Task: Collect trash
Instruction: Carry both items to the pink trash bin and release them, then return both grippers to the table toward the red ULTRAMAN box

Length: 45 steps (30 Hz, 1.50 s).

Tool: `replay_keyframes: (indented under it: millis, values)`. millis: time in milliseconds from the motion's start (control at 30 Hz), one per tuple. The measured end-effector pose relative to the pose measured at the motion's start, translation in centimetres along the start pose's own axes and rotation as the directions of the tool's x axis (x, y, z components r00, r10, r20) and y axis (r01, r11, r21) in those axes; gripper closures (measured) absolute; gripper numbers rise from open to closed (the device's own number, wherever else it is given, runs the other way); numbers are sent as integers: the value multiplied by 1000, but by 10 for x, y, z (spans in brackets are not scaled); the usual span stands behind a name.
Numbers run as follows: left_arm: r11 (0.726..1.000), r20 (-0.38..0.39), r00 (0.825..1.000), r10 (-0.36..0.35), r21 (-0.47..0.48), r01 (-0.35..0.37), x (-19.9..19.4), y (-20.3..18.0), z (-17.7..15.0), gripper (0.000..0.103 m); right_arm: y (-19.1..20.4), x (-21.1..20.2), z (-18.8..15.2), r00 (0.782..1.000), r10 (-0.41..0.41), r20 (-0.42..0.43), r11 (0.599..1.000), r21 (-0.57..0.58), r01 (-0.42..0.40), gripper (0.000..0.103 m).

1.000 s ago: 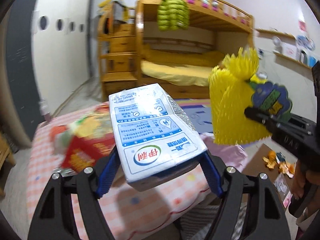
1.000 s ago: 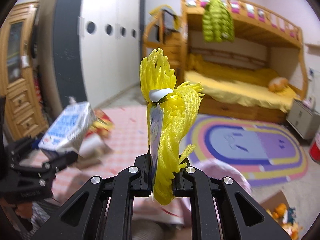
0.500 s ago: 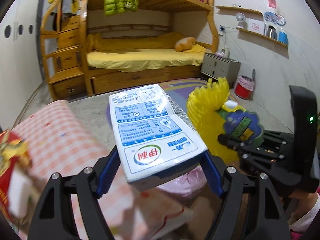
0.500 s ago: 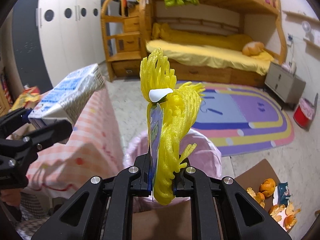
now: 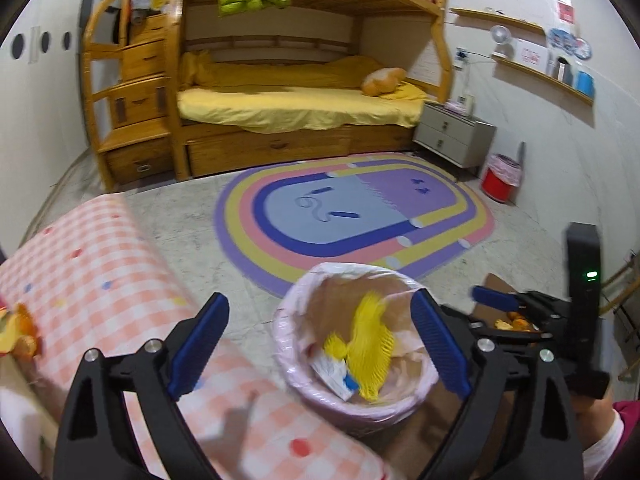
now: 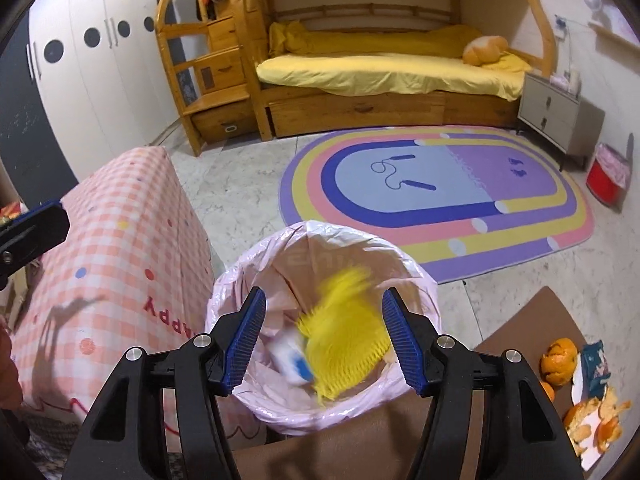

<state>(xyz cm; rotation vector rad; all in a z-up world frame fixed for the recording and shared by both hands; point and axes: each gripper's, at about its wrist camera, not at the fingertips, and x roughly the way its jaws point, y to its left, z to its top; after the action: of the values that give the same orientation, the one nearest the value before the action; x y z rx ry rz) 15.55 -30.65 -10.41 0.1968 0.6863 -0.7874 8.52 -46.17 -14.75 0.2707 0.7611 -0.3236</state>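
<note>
Below me I see a pale marbled tile floor [image 6: 240,184]. On it stands a round bin lined with a pink plastic bag [image 6: 416,280], just beside a desk draped in a pink-and-white checked cloth [image 6: 132,248]. An oval rainbow-striped rug [image 6: 440,184] lies beyond, and a brown cardboard sheet [image 6: 532,320] carries orange peels [image 6: 560,364].

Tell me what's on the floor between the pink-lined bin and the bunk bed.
The striped oval rug, with bare pale floor around it; both wrist views show it between the bin and the bed.
</note>
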Motion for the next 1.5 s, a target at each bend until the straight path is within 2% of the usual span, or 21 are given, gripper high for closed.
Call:
replay_keyframes:
  millis: [200,333,467,600,767,833,933,967,1000,1067,1133,1267,1400,1500]
  values:
    - [987,18,987,160,-5,-160,-48,22,-11,9,11,-39,13,999,11,44,1000,19,-12,41]
    - [976,58,975,216,-34,-214,-100,40,-24,7,43,-68,23,996,60,65,998,-8,-59,41]
    - [956,81,954,290,-64,-285,-141,64,-38,7,87,-89,29,988,137,67,989,-67,-132,41]
    - [920,70,922,380,-129,-369,-177,105,-60,7,141,-106,32,975,213,66,969,-141,-202,40]
    - [863,7,882,471,-213,-458,-195,157,-83,7,209,-112,36,962,270,52,937,-242,-250,38]
    - [848,-15,875,484,-239,-473,-200,177,-91,7,231,-110,35,957,285,49,926,-272,-262,38]
    - [853,-7,879,476,-241,-463,-206,192,-101,7,255,-101,38,961,265,85,926,-300,-229,38]
    - [861,-1,886,464,-234,-451,-206,195,-104,7,259,-95,38,962,256,99,931,-293,-217,38]
    - [872,3,895,447,-227,-435,-206,196,-107,7,260,-89,37,961,254,109,938,-272,-216,38]
    - [901,2,924,383,-223,-373,-203,202,-114,7,258,-80,34,962,245,120,949,-234,-213,38]
    - [915,9,936,352,-216,-342,-197,203,-116,7,257,-70,29,962,242,126,953,-215,-212,38]
    - [922,7,934,356,-167,-350,-185,200,-115,7,259,-58,27,968,231,98,949,-242,-202,38]
    - [909,-23,917,398,-127,-397,-170,192,-112,7,260,-60,28,964,239,115,946,-254,-204,33]
    - [909,-33,914,403,-97,-404,-160,185,-114,7,264,-58,27,964,244,104,941,-266,-209,33]
